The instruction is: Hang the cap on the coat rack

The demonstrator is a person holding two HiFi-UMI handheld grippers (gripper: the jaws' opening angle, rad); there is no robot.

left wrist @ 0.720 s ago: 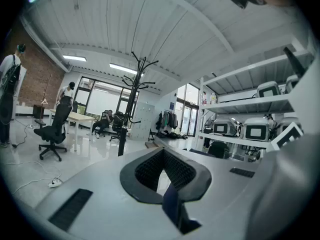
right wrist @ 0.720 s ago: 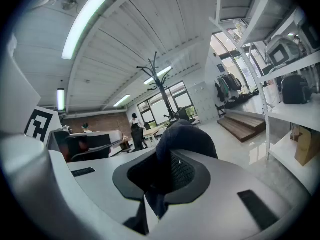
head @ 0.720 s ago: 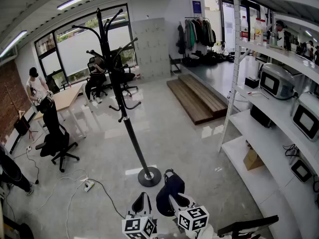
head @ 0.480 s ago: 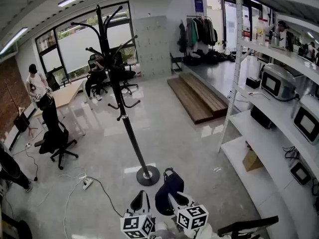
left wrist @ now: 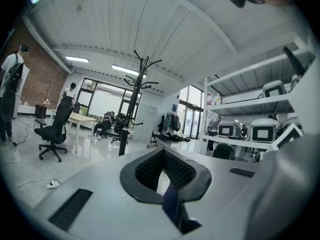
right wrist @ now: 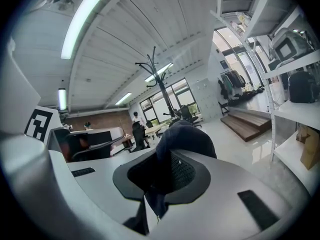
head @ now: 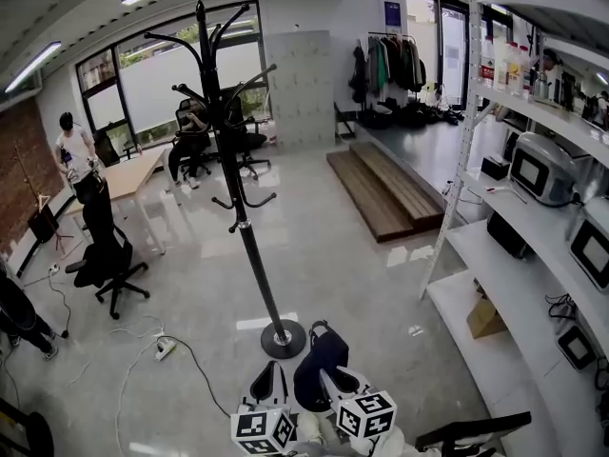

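The black coat rack (head: pixel 240 219) stands on the shiny floor ahead, its round base (head: pixel 284 339) just beyond my grippers and its curved hooks high up. A dark navy cap (head: pixel 319 367) hangs from my right gripper (head: pixel 330 381), which is shut on its fabric; in the right gripper view the cap (right wrist: pixel 186 135) bulges over the jaws of the right gripper (right wrist: pixel 167 160). The rack (right wrist: pixel 159 79) rises behind it. My left gripper (head: pixel 269 385) sits beside it to the left, its tips together with nothing in them. In the left gripper view, the left gripper (left wrist: pixel 162 154) points level toward the rack (left wrist: pixel 129 115).
White metal shelving (head: pixel 519 255) with ovens and a cardboard box (head: pixel 485 318) lines the right side. A black office chair (head: pixel 105 255), a power strip with a cable (head: pixel 167 350) and a desk with seated people are on the left. A wooden step platform (head: pixel 385 188) lies further back.
The head view has swung slightly, so the room sits a little differently in the picture. Both grippers and the cap keep their places near the rack's base.
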